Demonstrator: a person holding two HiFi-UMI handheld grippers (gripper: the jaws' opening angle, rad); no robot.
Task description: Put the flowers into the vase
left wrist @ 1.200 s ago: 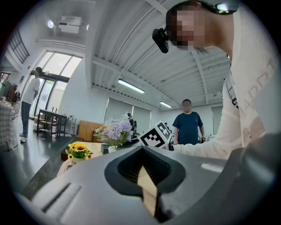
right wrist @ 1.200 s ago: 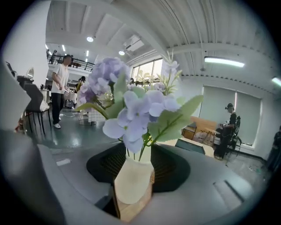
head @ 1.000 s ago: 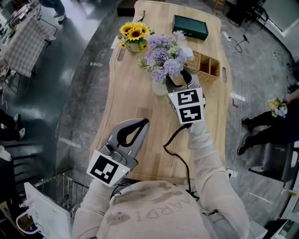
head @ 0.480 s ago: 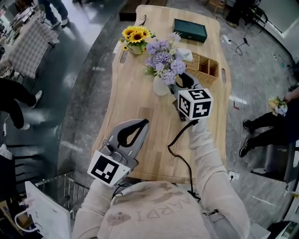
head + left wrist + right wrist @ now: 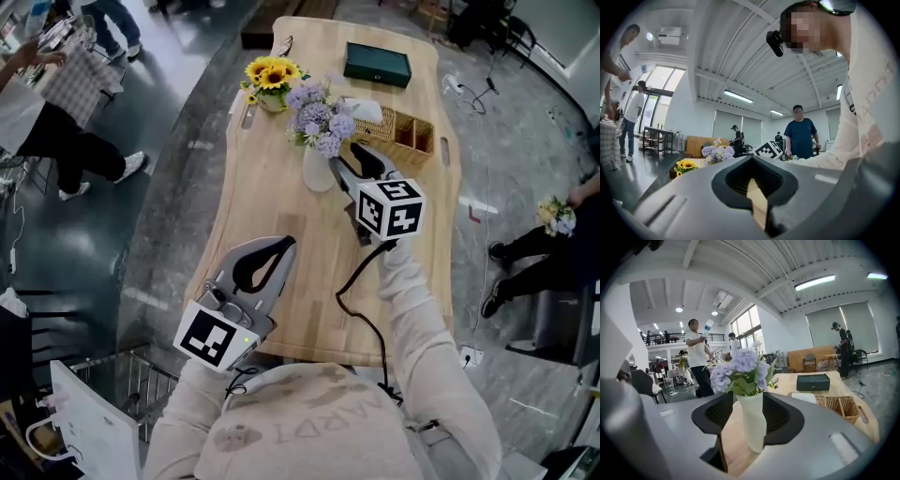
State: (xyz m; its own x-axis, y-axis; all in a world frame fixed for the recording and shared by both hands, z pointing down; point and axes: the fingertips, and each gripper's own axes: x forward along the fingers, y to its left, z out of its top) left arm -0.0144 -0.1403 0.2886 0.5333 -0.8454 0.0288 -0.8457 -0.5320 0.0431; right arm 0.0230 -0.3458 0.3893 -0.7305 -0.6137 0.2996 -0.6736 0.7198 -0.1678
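Observation:
A bunch of purple flowers [image 5: 319,117] stands upright in the white vase [image 5: 316,171] on the wooden table [image 5: 272,202]. My right gripper [image 5: 349,161] hovers just to the right of the vase, open and holding nothing. In the right gripper view the vase [image 5: 752,423] and its flowers [image 5: 740,369] show in the gap between the jaws, a little beyond the right gripper [image 5: 747,400]. My left gripper [image 5: 287,245] is shut and empty above the table's near left part. The left gripper [image 5: 751,177] shows only a thin slit between its jaws.
A small pot of sunflowers [image 5: 270,73] stands at the far left of the table. A dark green box [image 5: 378,64] lies at the far end, and a wicker organiser [image 5: 410,133] sits right of the vase. People walk on the floor to the left.
My right gripper has turned and drawn back a little from the vase. The flowers stay in the vase. The left gripper has not moved.

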